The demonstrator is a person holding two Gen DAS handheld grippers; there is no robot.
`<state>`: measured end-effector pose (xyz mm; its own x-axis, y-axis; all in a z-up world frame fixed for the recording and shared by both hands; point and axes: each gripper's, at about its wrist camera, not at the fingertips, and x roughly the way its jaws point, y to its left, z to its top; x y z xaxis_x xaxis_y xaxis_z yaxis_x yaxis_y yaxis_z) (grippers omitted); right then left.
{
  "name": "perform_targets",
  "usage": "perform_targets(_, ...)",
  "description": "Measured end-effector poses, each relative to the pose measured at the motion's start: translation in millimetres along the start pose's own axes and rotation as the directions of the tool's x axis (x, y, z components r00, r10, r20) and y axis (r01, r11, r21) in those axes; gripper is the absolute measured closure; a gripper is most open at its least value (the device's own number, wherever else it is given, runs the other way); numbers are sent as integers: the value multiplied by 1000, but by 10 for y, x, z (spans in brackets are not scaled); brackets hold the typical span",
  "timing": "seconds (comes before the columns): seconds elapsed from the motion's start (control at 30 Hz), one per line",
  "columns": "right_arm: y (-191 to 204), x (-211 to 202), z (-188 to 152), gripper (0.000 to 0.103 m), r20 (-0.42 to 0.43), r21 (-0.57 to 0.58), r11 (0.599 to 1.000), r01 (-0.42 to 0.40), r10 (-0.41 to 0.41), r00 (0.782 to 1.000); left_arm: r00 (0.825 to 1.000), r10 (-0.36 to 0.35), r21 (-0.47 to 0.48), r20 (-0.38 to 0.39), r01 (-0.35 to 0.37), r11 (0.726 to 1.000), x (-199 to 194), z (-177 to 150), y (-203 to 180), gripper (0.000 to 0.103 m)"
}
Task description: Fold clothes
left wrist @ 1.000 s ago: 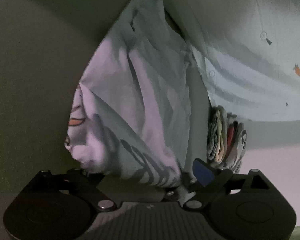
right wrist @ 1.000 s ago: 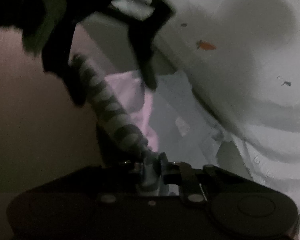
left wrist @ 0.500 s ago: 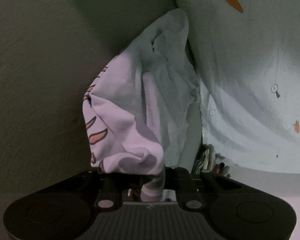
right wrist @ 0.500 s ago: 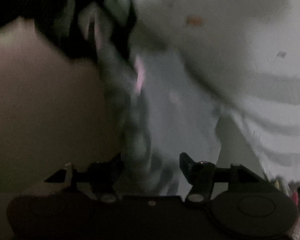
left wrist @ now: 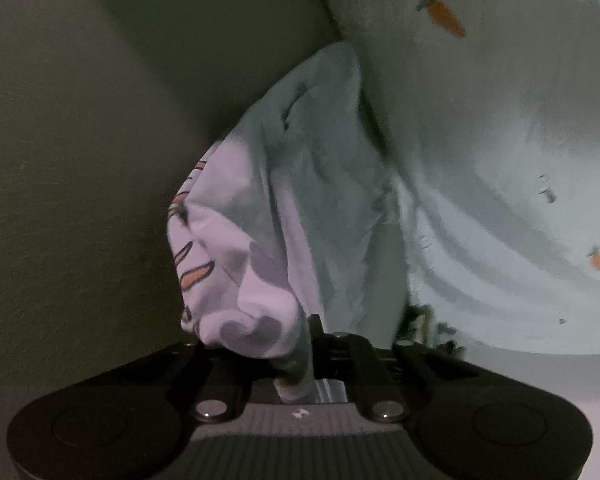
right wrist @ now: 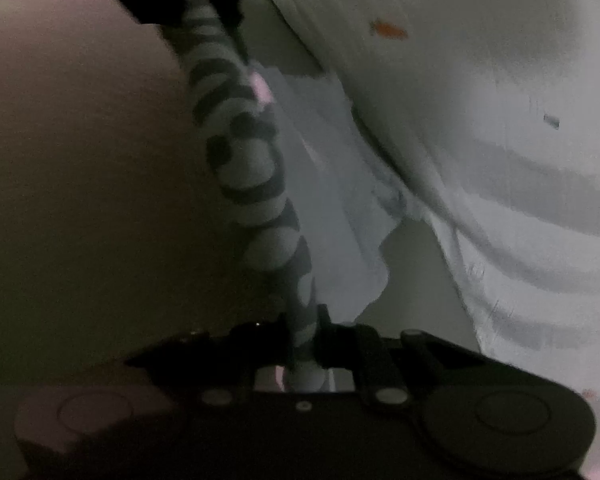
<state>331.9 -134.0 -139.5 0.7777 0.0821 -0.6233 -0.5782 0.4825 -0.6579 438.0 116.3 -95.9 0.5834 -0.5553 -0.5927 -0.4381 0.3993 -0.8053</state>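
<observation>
Surface: dim plain olive-tan cover (left wrist: 80, 200) | carrot-print sheet (left wrist: 500, 140) beside it

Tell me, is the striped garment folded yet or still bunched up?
Bunched, not folded. The striped garment hangs crumpled from the left gripper, and its striped edge runs twisted like a rope to the closing right gripper, which pinches it.

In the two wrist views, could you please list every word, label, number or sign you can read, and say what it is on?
No readable text in either view.
Garment: orange and dark printed shapes, no lettering.
Sheet: carrot pictures and small dark marks, too blurred to read.
Left claw: a small pale mark on its body, too small to read.
</observation>
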Motion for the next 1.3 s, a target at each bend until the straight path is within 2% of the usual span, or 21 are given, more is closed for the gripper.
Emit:
perform_targets(0.1,-93,-272,-51,93,45,-38,998,-44,45,998,999,-33,30,17,33,999,-289,-147,-33,95)
perform_targets(0.2,-137,-631,-146,93,78,-13,987,-162,163,984,999,-36,-5,-2,36,999,-560,-345,48,96)
perform_targets(0.3,-189,-987,-260,93,116,19,954,-298,294,949,998,-42,-80,-40,38,996,-894,-619,187,95)
perform_targets(0.37,-237,-1200,-357,93,144,72,913,-401,388,910,998,-19,-114,-61,12,993,-1084,-802,255,95)
perform_targets(0.4,-261,-1273,-399,93,153,103,892,-440,423,893,997,-2,-144,-71,-8,990,-1134,-861,297,95)
perform_targets(0.47,-300,-1320,-445,93,164,146,865,-481,458,874,996,27,-198,-91,-44,979,-1209,-959,373,96)
perform_targets(0.53,-405,-1210,-467,93,174,180,849,-497,470,865,995,24,-228,-101,-47,973,-1174,-939,378,95)
perform_targets(0.7,-733,-1125,-373,93,222,270,840,-470,421,879,997,-25,-222,-78,7,975,-1010,-712,86,92)
perform_targets(0.83,-1122,-847,-284,93,261,294,840,-456,389,884,996,-67,-221,-59,53,974,-718,-430,-217,92)
perform_targets(0.87,-1226,-733,-253,93,268,296,834,-465,395,879,996,-67,-230,-57,53,972,-665,-355,-259,91)
perform_targets(0.97,-1594,-263,-228,92,290,345,790,-507,424,858,996,-65,-251,-53,50,967,-409,-54,-399,83)
perform_targets(1.03,-1764,84,-255,90,291,408,750,-521,434,852,997,-60,-268,-44,46,962,-165,196,-491,71)
perform_targets(1.07,-1847,299,-240,90,284,443,729,-523,439,852,997,-64,-272,-38,51,961,-43,319,-531,59)
perform_targets(1.1,-1899,494,-212,83,259,477,731,-487,413,873,997,-66,-278,-28,56,959,61,437,-573,42)
perform_targets(1.13,-1952,689,-185,73,232,510,732,-451,387,892,998,-67,-289,-10,61,955,143,549,-615,33)
perform_targets(1.17,-2004,881,-156,70,204,542,733,-411,360,910,998,-67,-285,7,66,956,210,660,-668,20)
perform_targets(1.23,-2076,1128,-70,67,122,594,763,-255,229,966,997,-57,-229,43,66,971,287,868,-803,17)
perform_targets(1.3,-2187,1244,-49,64,115,664,719,-204,171,978,997,-12,-147,78,24,989,300,1015,-923,16)
